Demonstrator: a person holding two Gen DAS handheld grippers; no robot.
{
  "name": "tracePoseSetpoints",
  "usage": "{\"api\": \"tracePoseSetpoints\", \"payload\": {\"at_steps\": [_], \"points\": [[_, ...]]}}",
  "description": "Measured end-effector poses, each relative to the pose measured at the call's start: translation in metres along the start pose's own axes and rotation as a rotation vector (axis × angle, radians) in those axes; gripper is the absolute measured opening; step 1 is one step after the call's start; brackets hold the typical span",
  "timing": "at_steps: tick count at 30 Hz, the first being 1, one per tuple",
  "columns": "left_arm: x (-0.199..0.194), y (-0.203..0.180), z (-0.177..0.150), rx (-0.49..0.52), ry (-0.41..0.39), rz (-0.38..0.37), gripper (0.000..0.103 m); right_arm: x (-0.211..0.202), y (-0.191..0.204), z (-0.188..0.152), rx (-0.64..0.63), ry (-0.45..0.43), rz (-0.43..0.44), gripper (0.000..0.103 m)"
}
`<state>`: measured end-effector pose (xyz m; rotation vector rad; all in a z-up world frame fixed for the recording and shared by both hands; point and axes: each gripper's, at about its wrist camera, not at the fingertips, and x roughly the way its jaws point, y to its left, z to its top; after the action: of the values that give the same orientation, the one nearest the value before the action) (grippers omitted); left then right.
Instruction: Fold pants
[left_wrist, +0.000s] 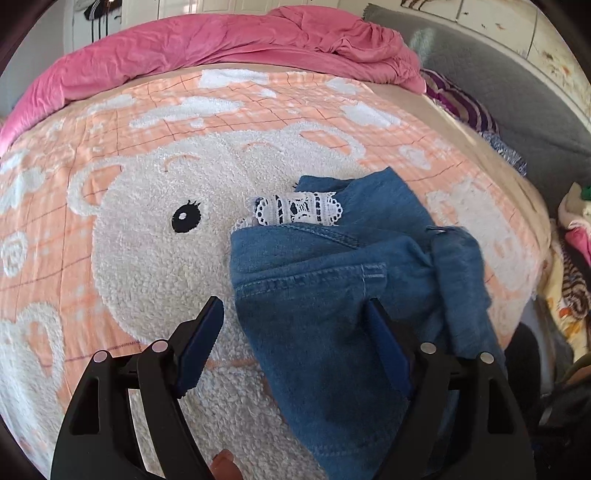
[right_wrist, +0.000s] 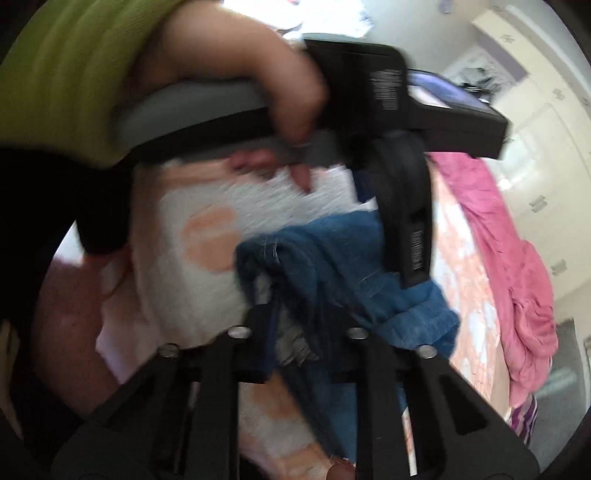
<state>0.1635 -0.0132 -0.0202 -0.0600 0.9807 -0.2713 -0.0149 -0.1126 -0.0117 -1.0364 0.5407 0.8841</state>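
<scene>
Blue denim pants (left_wrist: 332, 280) with a white lace trim (left_wrist: 295, 208) lie partly folded on the peach bear-print blanket (left_wrist: 147, 229). My left gripper (left_wrist: 295, 314) is open just above the pants' near edge, its right finger (left_wrist: 388, 343) over the denim, its left finger (left_wrist: 201, 339) over the blanket. In the right wrist view, which is blurred, my right gripper (right_wrist: 295, 314) is shut on a bunched edge of the pants (right_wrist: 351, 266) and lifts it off the blanket (right_wrist: 207, 258). The left gripper's body (right_wrist: 399, 147) and the hand holding it (right_wrist: 258, 81) sit just beyond.
A crumpled pink sheet (left_wrist: 229, 44) lies along the far edge of the bed; it also shows in the right wrist view (right_wrist: 517, 266). A purple striped cloth (left_wrist: 461, 103) and a grey mat (left_wrist: 517, 85) lie at the right. Mixed clothes (left_wrist: 572, 258) are piled off the bed's right side.
</scene>
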Motion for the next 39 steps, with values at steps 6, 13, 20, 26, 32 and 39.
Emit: {"api": "tracePoseSetpoints", "payload": {"at_steps": [6, 13, 20, 26, 32, 39], "points": [[0.006, 0.002, 0.002, -0.030, 0.003, -0.020, 0.078, -0.010, -0.004, -0.026, 0.126, 0.008, 0.057, 0.001], [0.002, 0.002, -0.003, -0.033, -0.015, -0.020, 0.078, -0.002, -0.006, -0.040, 0.321, -0.025, 0.089, 0.008], [0.002, 0.002, -0.002, -0.027, -0.018, -0.018, 0.078, -0.009, -0.013, -0.042, 0.429, -0.047, 0.120, 0.018], [-0.001, 0.001, -0.002, -0.032, -0.028, -0.015, 0.078, -0.014, -0.014, -0.037, 0.461, -0.059, 0.136, 0.032], [-0.007, 0.001, -0.001, -0.032, -0.043, -0.011, 0.078, -0.046, -0.021, -0.028, 0.522, -0.169, 0.159, 0.038], [-0.013, 0.001, -0.002, -0.036, -0.059, -0.005, 0.078, -0.047, -0.053, -0.018, 0.655, -0.190, 0.124, 0.042]]}}
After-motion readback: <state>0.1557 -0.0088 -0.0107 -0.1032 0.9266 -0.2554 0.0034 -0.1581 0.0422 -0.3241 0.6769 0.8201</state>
